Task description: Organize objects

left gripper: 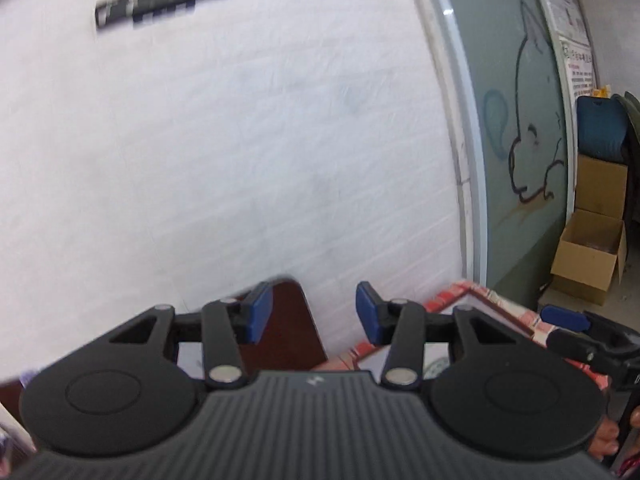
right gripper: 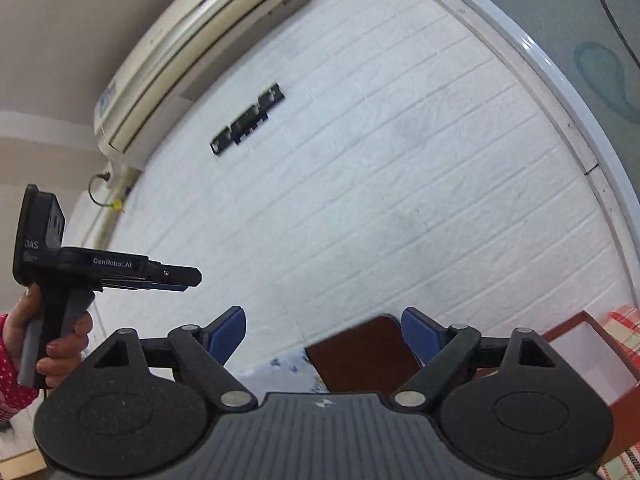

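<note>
Wall (right gripper: 360, 200): white, brick pattern. Air conditioner (right gripper: 192, 52): cream. Wall plaque (right gripper: 248, 120): black. Glass panel (left gripper: 520, 140): grey-green, with a dark line drawing and a teal shape. Cardboard boxes (left gripper: 592, 248): tan. Left gripper (left gripper: 315, 312) and right gripper (right gripper: 323, 336): black bodies, blue pads. Sleeve (right gripper: 12, 364): red, white dots. Cloth (right gripper: 624, 328): red-and-white check.

A white tray (right gripper: 584, 356) with a brown rim sits at four o'clock, beside a dark brown chair back (right gripper: 360, 354) at six o'clock.
</note>
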Demonstrator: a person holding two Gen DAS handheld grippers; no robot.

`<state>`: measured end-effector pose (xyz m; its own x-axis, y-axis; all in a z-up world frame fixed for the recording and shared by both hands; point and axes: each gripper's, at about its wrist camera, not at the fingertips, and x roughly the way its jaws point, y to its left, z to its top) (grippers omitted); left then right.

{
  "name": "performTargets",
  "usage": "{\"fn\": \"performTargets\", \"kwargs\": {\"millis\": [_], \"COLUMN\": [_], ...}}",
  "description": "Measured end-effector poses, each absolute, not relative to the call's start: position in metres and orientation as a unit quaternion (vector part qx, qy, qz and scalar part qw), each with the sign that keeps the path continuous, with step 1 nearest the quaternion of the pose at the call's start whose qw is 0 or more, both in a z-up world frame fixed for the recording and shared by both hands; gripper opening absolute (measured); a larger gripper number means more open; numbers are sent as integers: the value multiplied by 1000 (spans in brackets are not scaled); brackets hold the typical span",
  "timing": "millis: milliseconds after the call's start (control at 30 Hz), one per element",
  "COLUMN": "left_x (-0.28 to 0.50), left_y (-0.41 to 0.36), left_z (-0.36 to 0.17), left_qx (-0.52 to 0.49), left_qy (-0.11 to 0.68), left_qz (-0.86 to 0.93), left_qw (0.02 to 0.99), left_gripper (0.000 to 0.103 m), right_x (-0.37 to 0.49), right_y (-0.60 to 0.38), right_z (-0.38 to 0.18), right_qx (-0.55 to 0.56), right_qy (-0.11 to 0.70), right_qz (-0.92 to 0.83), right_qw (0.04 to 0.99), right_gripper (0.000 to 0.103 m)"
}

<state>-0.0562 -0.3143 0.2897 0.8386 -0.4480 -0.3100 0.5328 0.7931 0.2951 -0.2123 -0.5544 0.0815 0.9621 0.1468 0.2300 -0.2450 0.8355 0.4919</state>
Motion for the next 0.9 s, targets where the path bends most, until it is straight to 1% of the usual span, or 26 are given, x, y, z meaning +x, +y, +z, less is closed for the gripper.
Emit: {"fn": "performTargets", "kwargs": {"millis": [200,400,500,633,767,900], "left_x": [-120,-219,-267,-301,-292,-263], "left_y": [-344,-369,-371,-370,-363,-326], "left_z": [363,445,471,465,433,390], "left_qx": [212,230,225,238,253,250], "left_qy": [53,-85,-138,-147,-88,-17], "left_qz": [-265,-275,-279,-286,-284,-278], "left_qw": [939,930,924,916,921,927], "left_gripper": [49,49,50,52,53,53], "right_x": [-253,-301,-324,-341,-341,-329], "right_y": [-580,-584,-579,-567,-549,-526], "right_z": [137,187,199,201,195,175], "right_qx": [250,206,195,187,174,171], "right_qy": [-148,-220,-248,-263,-237,-198], "right_qz": [114,98,101,119,142,164], "right_qw": [950,948,944,939,945,951], "right_gripper": [87,87,88,88,89,89]}}
